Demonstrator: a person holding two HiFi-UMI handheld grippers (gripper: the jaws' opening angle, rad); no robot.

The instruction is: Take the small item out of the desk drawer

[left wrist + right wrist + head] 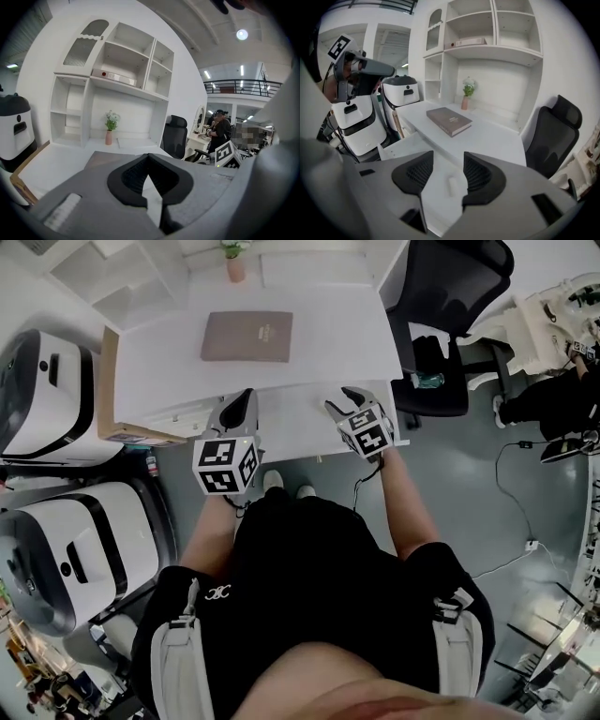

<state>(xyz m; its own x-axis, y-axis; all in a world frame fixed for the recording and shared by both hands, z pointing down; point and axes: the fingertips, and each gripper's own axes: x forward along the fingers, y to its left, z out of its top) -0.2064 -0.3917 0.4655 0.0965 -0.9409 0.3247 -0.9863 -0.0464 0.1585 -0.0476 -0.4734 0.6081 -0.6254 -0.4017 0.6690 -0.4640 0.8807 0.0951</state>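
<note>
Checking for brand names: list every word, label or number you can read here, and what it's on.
No text here can be read.
Book: pale print on the cover, too small to read.
Left cube and right cube: black-and-white square patterns, no letters.
Shorts emblem: small white mark, not legible.

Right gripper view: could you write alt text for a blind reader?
The right gripper, jaws open, hovers over an open white drawer holding a small white item. Beyond, a brown book lies on the desk; a black chair stands at right.
</note>
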